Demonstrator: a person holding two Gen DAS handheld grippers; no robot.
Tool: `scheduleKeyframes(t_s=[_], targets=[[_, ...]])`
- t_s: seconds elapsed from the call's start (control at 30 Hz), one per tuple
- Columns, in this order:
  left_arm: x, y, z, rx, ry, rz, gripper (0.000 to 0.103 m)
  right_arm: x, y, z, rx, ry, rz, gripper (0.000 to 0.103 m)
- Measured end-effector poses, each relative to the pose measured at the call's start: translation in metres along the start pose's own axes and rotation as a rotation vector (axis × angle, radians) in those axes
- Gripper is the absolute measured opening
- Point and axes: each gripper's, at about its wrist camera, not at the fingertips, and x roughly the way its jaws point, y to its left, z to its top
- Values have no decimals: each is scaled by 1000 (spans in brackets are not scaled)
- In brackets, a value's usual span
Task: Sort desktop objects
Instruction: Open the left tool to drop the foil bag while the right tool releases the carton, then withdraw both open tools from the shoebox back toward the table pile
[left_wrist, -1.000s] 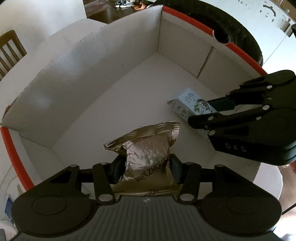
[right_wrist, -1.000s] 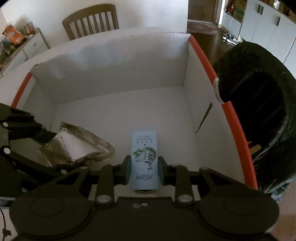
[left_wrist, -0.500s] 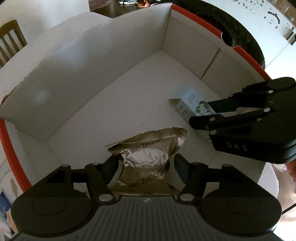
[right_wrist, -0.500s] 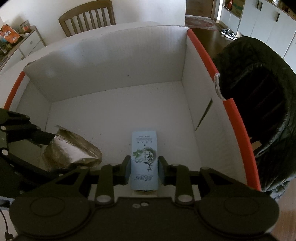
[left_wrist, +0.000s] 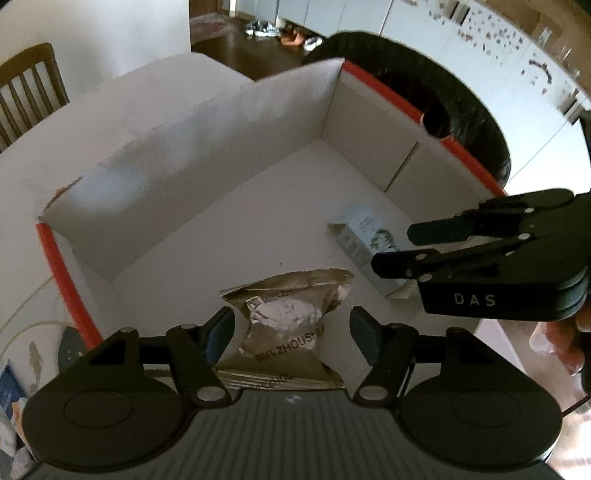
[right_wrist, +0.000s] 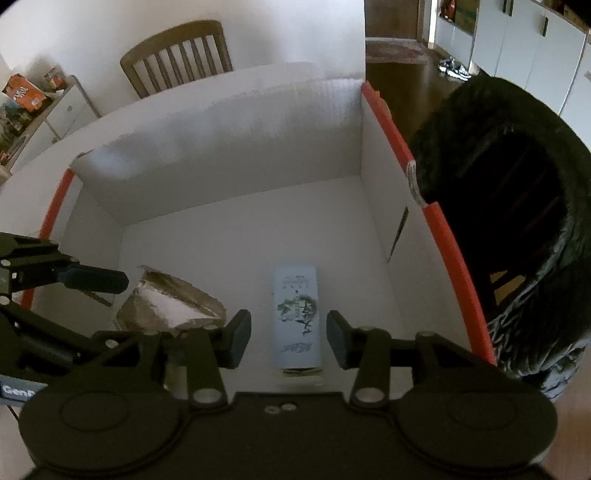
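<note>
A home: a wooden dining chair (right_wrist: 177, 55), white cabinets (right_wrist: 532, 48) and shoes (left_wrist: 266, 27) on dark wood flooring.

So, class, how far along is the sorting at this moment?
Done: the crinkled silver foil snack pouch and the pale blue printed carton lie on the floor of the white cardboard box with red-edged rim. In hand: nothing; the left tongs and right tongs are both open. Left: withdrawing, and perhaps further objects outside these views.
</note>
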Motion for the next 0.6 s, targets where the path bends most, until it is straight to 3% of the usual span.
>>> scheduleKeyframes(t_s=[0.6], targets=[[-64, 0, -29, -25, -142, -34, 68, -49, 26, -9, -6, -111, 43, 46]])
